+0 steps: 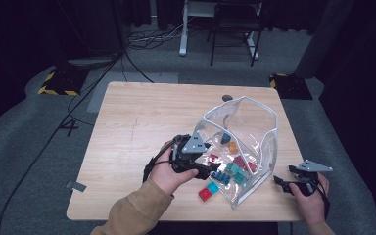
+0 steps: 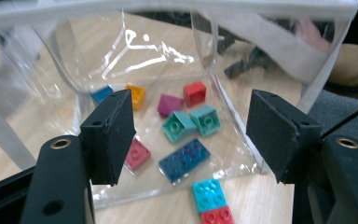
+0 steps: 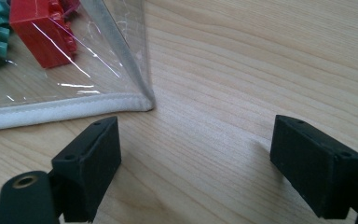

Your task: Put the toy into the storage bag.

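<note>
On the counter (image 1: 142,122) lies a clear bag (image 1: 254,122) holding coloured bricks (image 2: 186,126). At its mouth hovers the left claw (image 2: 191,135), spread, pinching nothing; a cyan brick (image 2: 208,195) and a red brick (image 2: 218,216) lie just outside. Beside the bag's corner, the right claw (image 3: 196,163) is spread over bare wood.

The clear bag (image 1: 254,128) blocked the desk's (image 1: 142,122) right half. Left of the bag, bare desk lay open. Two loose bricks (image 1: 208,191) sat just outside the bag's mouth.
</note>
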{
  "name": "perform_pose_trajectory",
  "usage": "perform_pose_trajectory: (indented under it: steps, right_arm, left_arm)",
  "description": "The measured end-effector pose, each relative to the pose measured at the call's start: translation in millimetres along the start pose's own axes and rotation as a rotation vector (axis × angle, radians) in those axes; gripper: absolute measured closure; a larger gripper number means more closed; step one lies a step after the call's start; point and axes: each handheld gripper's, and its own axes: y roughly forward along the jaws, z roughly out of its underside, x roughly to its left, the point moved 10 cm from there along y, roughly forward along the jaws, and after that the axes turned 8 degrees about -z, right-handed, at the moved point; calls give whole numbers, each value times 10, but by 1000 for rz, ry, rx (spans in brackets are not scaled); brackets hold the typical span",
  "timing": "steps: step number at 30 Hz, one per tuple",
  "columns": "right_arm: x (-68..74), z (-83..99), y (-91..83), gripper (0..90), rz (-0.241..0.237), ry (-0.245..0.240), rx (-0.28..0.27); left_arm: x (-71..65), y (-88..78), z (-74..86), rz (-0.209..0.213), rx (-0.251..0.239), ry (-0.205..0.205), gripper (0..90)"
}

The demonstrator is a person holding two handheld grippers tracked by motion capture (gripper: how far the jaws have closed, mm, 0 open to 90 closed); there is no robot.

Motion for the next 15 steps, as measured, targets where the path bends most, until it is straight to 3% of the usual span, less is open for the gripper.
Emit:
perform_pose_trajectory:
  steps: [12,15]
  right_arm:
    - [-1,-1,3,163,0,0,1]
    - [0,-1,3,163,0,1,1]
  left_arm:
    - [-96,143,419,2,34,-13,328]
    - [-154,189,516,21,36,-35,328]
